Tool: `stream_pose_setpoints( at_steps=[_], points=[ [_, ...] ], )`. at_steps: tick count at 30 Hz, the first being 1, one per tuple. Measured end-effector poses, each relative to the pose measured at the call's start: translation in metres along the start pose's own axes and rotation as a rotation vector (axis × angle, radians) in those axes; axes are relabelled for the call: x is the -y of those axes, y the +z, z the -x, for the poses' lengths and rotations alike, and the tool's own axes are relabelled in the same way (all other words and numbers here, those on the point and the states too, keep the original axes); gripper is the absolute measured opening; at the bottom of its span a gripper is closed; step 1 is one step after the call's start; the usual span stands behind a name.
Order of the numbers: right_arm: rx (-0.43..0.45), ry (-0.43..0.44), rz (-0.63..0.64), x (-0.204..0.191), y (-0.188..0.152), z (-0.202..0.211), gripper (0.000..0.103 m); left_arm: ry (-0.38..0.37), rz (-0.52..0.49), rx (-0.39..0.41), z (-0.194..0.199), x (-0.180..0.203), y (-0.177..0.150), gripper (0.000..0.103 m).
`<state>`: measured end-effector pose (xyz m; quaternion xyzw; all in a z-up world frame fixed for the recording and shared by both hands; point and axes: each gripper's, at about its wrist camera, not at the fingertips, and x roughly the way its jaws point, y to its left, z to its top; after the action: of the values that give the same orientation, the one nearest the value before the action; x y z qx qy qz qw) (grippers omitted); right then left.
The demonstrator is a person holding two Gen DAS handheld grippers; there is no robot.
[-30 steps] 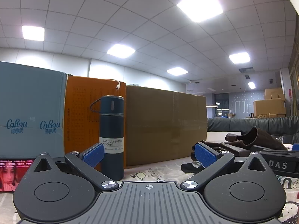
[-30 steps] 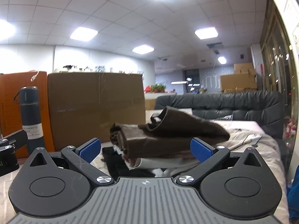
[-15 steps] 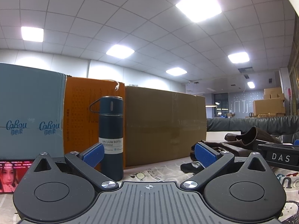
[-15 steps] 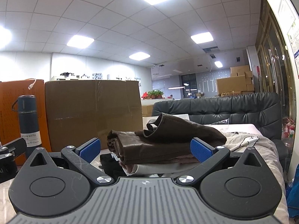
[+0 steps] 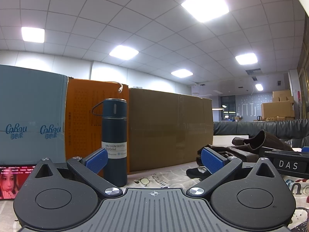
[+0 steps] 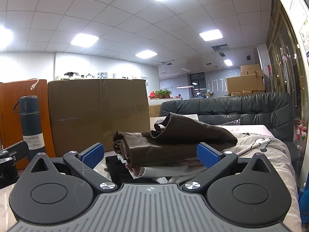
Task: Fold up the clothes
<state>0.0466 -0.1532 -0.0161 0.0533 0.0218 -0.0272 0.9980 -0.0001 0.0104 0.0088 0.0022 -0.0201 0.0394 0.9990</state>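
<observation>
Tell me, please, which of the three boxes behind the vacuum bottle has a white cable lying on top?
The orange box in the middle; the grey-blue box and brown cardboard box carry none.

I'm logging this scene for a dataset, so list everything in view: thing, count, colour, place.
Brown garment pile: one stack, dark brown on top with white and pinkish layers beneath, on the table straight ahead of the right tool.
Black cloth: one, black, at the pile's left foot.
Grey printed garment: one, light grey, spread right of the pile.
Vacuum bottle: one, dark blue with white label, upright before the orange box.
Orange box: one, orange, behind the bottle.
Cardboard box: one, brown, right of the orange box.
Blue-grey box: one, far left.
Sofa: one, black, behind the table.
Left tool: one, black with blue pads, open, empty.
Right tool: one, same colours, open, empty.
</observation>
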Motion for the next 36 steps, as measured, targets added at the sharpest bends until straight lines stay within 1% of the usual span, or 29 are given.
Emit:
stream_pose_setpoints(
  at_steps=[18,36],
  points=[
    [-0.025,0.009,0.010,-0.0020,-0.0014,-0.0040,0.103,-0.004,-0.001,-0.003,0.0005,0.0004,0.0007,0.103],
    [-0.017,0.011,0.005,-0.0018,-0.0012,-0.0038,0.103,-0.005,-0.004,-0.001,0.0014,0.0016,0.0003,0.103]
  ],
)
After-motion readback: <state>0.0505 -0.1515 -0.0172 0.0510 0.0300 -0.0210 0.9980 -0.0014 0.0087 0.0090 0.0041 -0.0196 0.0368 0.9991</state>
